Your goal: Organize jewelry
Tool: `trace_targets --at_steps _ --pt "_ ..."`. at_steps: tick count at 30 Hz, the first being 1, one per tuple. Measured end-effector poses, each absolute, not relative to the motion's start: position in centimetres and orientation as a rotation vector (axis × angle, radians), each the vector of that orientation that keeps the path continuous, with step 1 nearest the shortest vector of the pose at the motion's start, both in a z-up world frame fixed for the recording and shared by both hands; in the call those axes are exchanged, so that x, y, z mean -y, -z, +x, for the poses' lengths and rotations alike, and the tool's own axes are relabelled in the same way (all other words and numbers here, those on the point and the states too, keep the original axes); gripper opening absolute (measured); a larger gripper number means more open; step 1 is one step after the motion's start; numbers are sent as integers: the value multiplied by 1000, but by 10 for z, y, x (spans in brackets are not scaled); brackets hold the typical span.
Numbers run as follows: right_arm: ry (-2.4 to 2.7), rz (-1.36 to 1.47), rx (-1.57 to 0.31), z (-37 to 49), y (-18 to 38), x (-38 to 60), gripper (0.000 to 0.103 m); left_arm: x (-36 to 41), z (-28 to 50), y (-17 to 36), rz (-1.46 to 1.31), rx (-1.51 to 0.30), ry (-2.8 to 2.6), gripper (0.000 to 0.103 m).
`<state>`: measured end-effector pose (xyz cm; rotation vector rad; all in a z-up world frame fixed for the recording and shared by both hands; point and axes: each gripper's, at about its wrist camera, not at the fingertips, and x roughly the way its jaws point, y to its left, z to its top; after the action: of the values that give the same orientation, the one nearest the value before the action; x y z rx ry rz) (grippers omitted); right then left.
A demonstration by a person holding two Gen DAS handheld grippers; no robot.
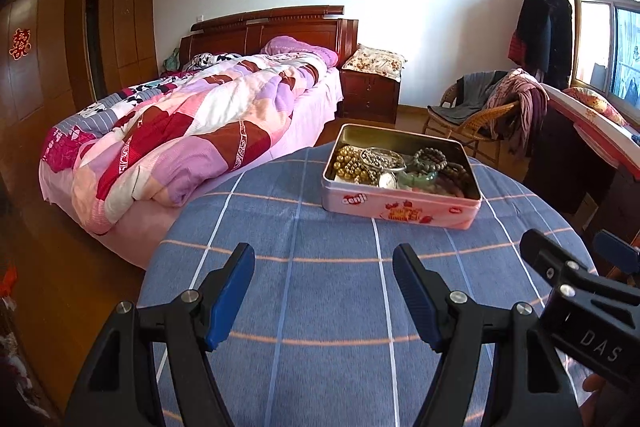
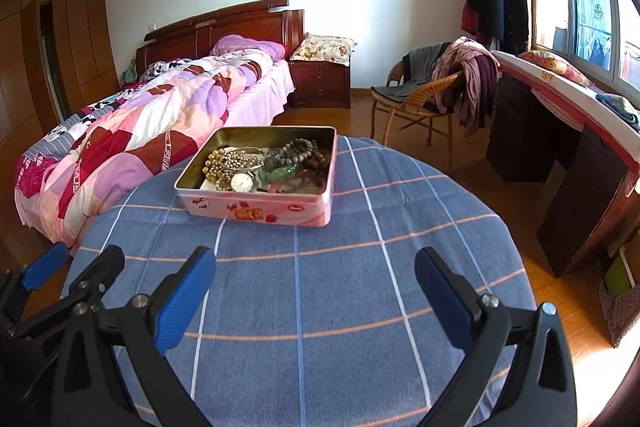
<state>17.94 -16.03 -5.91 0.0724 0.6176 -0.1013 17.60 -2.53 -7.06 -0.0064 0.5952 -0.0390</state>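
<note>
We see one pink tin box (image 1: 401, 205) sitting on a round table with a blue checked cloth (image 1: 312, 291). In the left wrist view the box is a little right of the middle of the frame. In the right wrist view the same box (image 2: 256, 213) is a little left of the middle. It has no lid on, so we can look right in. Its inside is shiny and gold colored. Its outside is pink with small red and yellow pictures on the front.

The box is full of jewelry, all piled up together. We count one bunch of gold beads (image 1: 352, 163) on the left side of the box. We count one round watch face (image 2: 242, 182) near the front. We count one green bangle (image 2: 282, 174) in the middle. We see brown and gray bead bracelets (image 1: 432, 158) on the right side, but they lie in a heap, so we cannot count them well. A silver bangle (image 1: 384, 159) lies across the top of the pile.

We hold two claws. Our left gripper (image 1: 324, 291) is at the bottom of the left wrist view. Its two blue fingers stand wide apart and hold nothing. Our right gripper (image 2: 316, 297) is at the bottom of the right wrist view. Its two blue fingers also stand wide apart and hold nothing. Both claws are over the cloth, well apart from the box.
</note>
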Motion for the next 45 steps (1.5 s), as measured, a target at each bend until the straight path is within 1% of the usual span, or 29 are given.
trace_targets --at_steps 5,11,12,13,16,26,30,35,45 --pt "111 66 -619 169 55 159 102 22 166 68 -3 -595 48 72" --pt "121 57 -572 153 40 156 103 18 152 52 -10 -549 55 72" --pt "126 52 -558 149 35 155 103 17 150 49 -12 -541 57 74" --pt "129 49 -545 146 31 154 103 16 147 45 -14 -530 57 79" --pt "130 48 -501 135 16 151 103 14 137 33 -13 -479 42 86" --pt "125 31 -347 112 -32 140 103 3 116 -11 -53 -360 65 89" --pt "120 40 -310 111 -43 139 103 3 114 -25 -56 -322 76 94" --pt "121 56 -284 117 -48 142 103 5 119 -31 -49 -305 82 95" --pt "132 63 -304 129 -45 146 103 10 130 -28 -42 -330 80 95"
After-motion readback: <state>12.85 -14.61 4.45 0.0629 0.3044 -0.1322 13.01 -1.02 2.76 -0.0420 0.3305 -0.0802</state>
